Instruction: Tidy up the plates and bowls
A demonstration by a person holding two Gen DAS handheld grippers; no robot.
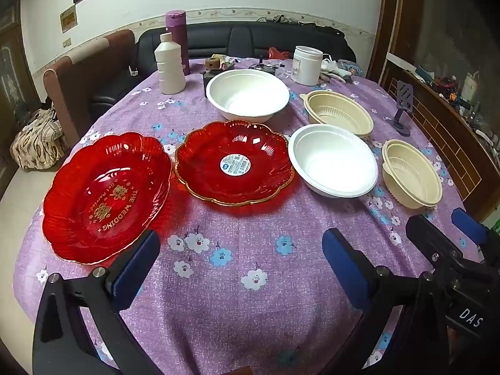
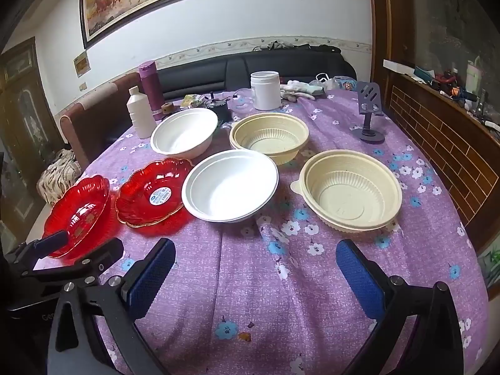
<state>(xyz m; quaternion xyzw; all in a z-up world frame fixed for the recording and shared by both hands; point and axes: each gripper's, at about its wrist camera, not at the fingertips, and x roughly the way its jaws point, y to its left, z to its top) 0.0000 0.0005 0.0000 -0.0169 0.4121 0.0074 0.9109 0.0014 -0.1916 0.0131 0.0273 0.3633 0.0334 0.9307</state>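
plates (image 1: pixel 234 162) & bowls (image 2: pixel 229 186) sit apart on tablecloth (image 1: pixel 250 281); both hand-held grippers (image 1: pixel 240 268) (image 2: pixel 256 278) spread wide, empty.

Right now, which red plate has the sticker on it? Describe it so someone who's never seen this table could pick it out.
Start at the purple flowered tablecloth and find the two red plates side by side. The plate with the sticker lies between the red plate with gold lettering and the nearer white bowl. Only it has a round white label in its middle and a gold edge.
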